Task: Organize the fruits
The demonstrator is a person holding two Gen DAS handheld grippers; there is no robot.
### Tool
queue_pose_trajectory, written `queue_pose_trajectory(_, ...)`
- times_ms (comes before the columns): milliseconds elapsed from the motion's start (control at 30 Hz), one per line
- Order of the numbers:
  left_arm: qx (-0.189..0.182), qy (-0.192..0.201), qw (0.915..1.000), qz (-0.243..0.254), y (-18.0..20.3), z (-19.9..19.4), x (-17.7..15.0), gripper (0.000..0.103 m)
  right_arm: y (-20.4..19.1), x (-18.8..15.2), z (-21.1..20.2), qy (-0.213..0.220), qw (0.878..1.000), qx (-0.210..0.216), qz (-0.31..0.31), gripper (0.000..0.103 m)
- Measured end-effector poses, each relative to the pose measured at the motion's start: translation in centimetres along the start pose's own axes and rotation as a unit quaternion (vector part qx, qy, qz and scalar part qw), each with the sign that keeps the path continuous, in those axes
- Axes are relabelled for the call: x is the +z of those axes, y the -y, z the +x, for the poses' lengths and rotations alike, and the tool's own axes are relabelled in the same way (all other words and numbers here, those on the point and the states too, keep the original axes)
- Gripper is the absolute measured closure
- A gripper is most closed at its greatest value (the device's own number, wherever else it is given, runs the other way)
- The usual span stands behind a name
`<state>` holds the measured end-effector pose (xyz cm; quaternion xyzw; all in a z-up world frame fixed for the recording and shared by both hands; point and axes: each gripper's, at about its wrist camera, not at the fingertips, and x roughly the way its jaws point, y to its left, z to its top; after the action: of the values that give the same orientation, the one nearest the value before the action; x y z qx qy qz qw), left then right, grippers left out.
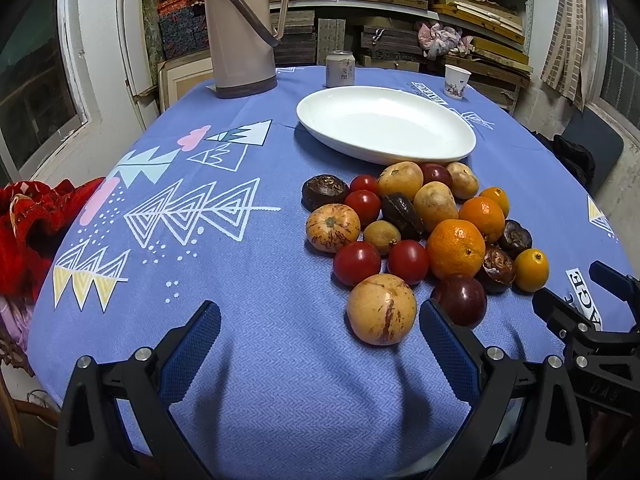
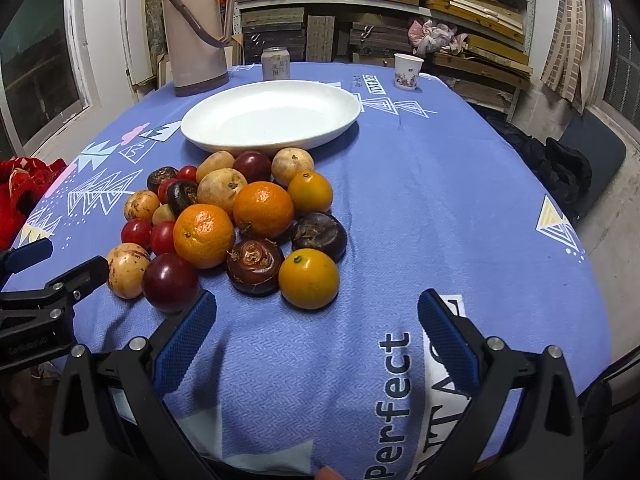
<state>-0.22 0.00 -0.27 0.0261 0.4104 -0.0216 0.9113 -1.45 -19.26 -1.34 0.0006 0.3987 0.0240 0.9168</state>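
Observation:
A pile of mixed fruit lies on the blue tablecloth: two oranges (image 1: 460,249) (image 2: 263,204), red tomatoes (image 1: 357,263), yellow striped melons (image 1: 381,309), a dark plum (image 1: 460,299) (image 2: 171,282), brown water chestnuts (image 2: 255,266) and small yellow citrus (image 2: 309,278). A white oval plate (image 1: 386,124) (image 2: 272,116) stands empty behind the pile. My left gripper (image 1: 320,320) is open and empty, just before the nearest melon. My right gripper (image 2: 316,312) is open and empty, in front of the yellow citrus; it also shows at the right edge of the left wrist view (image 1: 576,296).
A tan thermos (image 1: 240,28) (image 2: 196,28), a drink can (image 1: 340,69) (image 2: 275,63) and a paper cup (image 1: 456,81) (image 2: 407,71) stand at the table's far edge. Red cloth (image 1: 32,220) lies off the left side. Shelves of stacked boards fill the back wall.

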Motion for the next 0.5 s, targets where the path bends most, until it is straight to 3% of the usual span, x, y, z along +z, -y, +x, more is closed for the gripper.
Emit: queue_pose_trajectory(500,0.000,-0.002,1.0000,0.000,0.02,0.09,-0.08,0.003,-0.32,-0.13,0.13,0.000,1.000,0.001,-0.001,0.004)
